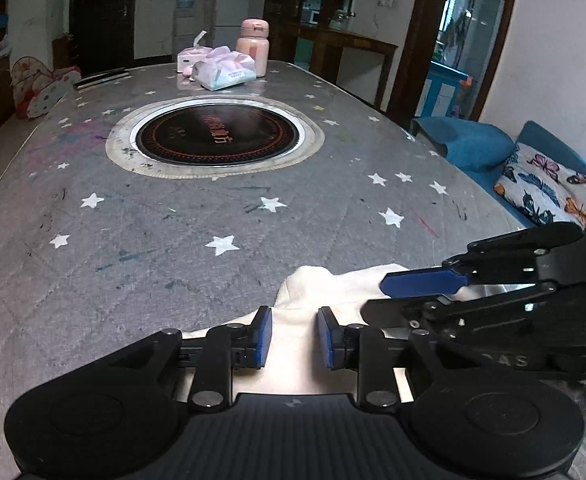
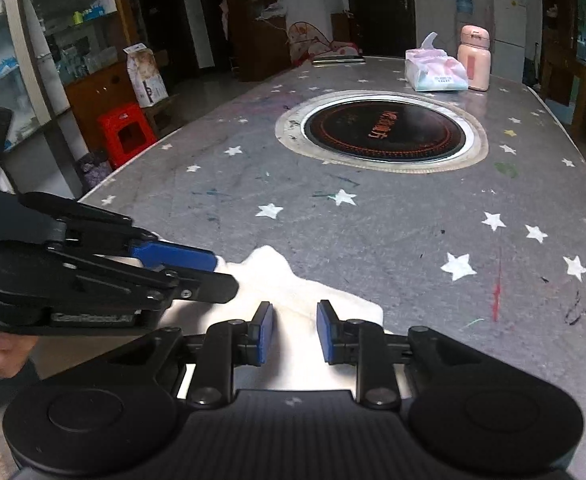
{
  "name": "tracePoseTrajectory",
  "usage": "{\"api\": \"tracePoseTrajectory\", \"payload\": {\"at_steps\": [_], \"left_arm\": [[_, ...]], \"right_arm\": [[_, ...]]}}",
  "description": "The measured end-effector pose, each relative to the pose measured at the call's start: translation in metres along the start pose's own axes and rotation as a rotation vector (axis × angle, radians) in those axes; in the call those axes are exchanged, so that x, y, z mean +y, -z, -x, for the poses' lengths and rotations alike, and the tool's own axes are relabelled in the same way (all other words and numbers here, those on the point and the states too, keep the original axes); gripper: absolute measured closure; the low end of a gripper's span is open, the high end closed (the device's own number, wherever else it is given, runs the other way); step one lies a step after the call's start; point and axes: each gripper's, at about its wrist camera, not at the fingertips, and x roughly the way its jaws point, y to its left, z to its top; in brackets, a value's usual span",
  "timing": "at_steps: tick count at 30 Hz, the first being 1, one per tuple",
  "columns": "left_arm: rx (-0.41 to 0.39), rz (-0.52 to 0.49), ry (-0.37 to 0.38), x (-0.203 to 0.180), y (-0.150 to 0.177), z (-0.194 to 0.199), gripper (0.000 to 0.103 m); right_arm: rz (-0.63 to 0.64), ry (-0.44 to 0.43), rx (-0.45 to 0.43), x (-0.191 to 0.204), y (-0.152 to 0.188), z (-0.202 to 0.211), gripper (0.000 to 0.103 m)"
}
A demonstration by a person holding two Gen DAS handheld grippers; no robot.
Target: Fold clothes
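Note:
A white garment [image 1: 325,292] lies bunched at the near edge of the table, also in the right wrist view [image 2: 289,292]. My left gripper [image 1: 295,338] is open, its blue pads either side of the cloth just above it. My right gripper [image 2: 295,334] is open over the same cloth. Each gripper shows in the other's view: the right one [image 1: 385,294] comes in from the right and the left one [image 2: 227,276] from the left, both low over the garment. Much of the garment is hidden under the grippers.
The grey star-print table cover [image 1: 173,216] has a round black induction hob [image 1: 217,134] in its middle. At the far end stand tissue packs [image 1: 223,68] and a pink bottle [image 1: 253,46]. A blue sofa with a butterfly cushion [image 1: 545,188] is right; a red stool [image 2: 127,132] is left.

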Motion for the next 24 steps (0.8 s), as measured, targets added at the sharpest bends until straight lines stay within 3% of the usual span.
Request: {"api": "tracePoseTrajectory", "payload": {"at_steps": [9, 13, 21, 24], "left_arm": [[-0.057, -0.103, -0.008, -0.021, 0.018, 0.035, 0.069], [-0.057, -0.093, -0.005, -0.018, 0.030, 0.047, 0.069], [-0.042, -0.034, -0.017, 0.000, 0.045, 0.050, 0.070], [-0.041, -0.023, -0.016, 0.004, 0.047, 0.050, 0.070]], "right_arm": [[-0.015, 0.012, 0.007, -0.001, -0.003, -0.009, 0.079], [-0.018, -0.001, -0.011, -0.001, -0.003, 0.000, 0.079], [0.082, -0.064, -0.015, 0.022, 0.014, 0.025, 0.079], [0.130, -0.050, -0.014, 0.031, 0.023, 0.025, 0.079]]}}
